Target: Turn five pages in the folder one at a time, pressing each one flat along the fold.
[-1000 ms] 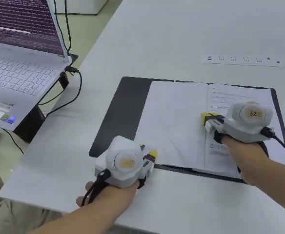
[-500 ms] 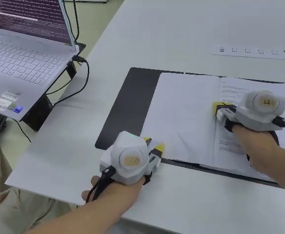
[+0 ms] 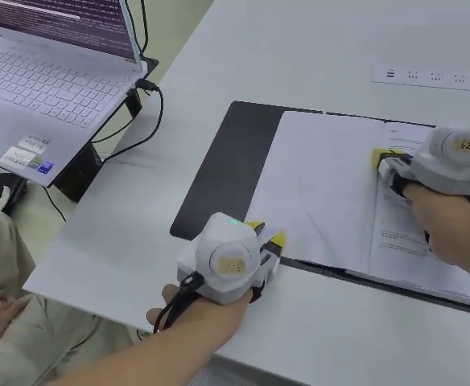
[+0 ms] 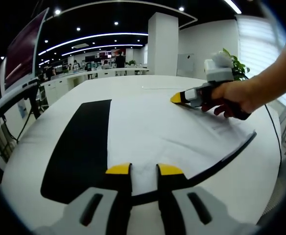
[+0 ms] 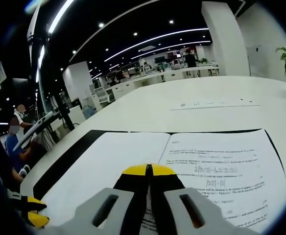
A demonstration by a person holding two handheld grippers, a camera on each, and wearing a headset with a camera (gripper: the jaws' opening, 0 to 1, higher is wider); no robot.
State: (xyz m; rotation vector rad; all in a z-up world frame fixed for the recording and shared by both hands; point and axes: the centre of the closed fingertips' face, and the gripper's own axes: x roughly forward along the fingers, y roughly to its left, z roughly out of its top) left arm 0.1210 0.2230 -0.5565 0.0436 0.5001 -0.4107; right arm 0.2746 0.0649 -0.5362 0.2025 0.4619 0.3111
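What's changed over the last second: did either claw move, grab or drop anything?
The right claw, shut, seems to have slid a little along the fold toward the far edge of the folder. Nothing was taken or let go. The left claw stayed at the near edge of the blank left page, slightly open. The rest of the shift is camera movement.

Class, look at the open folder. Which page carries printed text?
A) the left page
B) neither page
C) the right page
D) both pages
C: lines of print cover the right page, while the left page across the fold is blank white.
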